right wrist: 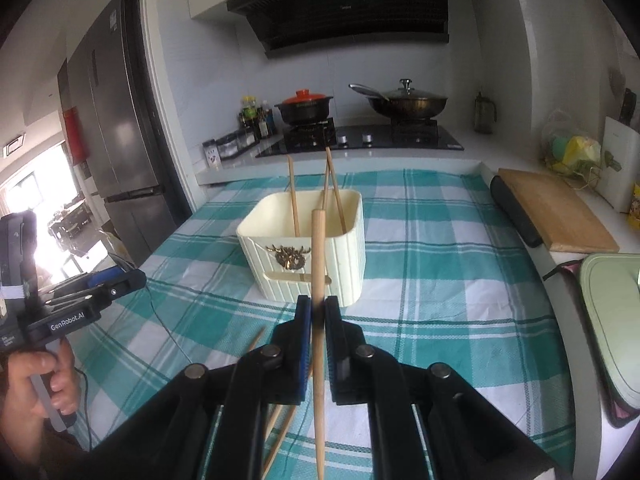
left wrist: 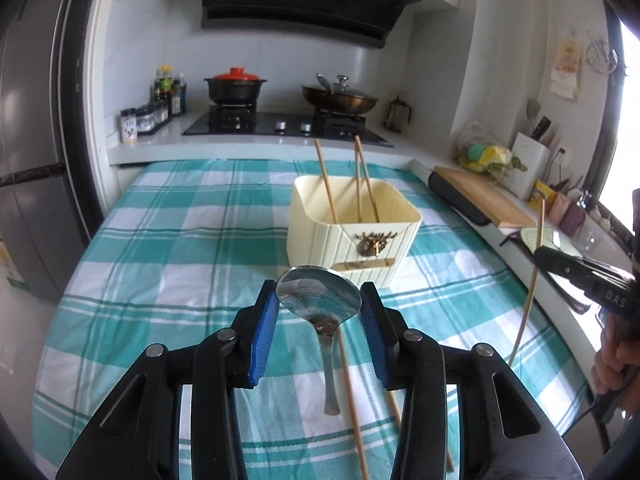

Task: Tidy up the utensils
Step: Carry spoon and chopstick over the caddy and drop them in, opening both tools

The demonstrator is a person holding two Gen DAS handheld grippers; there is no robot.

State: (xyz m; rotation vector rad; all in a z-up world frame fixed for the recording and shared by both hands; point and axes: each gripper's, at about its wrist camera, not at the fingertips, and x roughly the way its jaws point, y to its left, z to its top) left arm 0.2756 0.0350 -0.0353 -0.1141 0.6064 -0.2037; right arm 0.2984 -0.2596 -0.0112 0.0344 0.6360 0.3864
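Right jaws: my right gripper (right wrist: 317,312) is clamped tight on a wooden chopstick (right wrist: 318,264), pads pressing its shaft from both sides.
Held chopstick: pale wood, round, blunt end pointing up and ahead of my pads, tapered end trailing back beneath them.
Left jaws: my left gripper (left wrist: 319,308) grips a metal spoon (left wrist: 319,299) by the edges of its bowl, blue pads touching either side.
Spoon: shiny steel, bowl wide and level between my pads, slim handle hanging down below them.
Below the jaws: loose chopsticks (left wrist: 352,392) lie on the checked tablecloth (left wrist: 180,240) under both grippers.
Ahead of the jaws: a cream ribbed bin (right wrist: 308,256) with a gold crab ornament stands upright on the cloth.
Bin contents: three chopsticks (right wrist: 294,200) lean inside, tips rising past the rim; two cross each other near the top.
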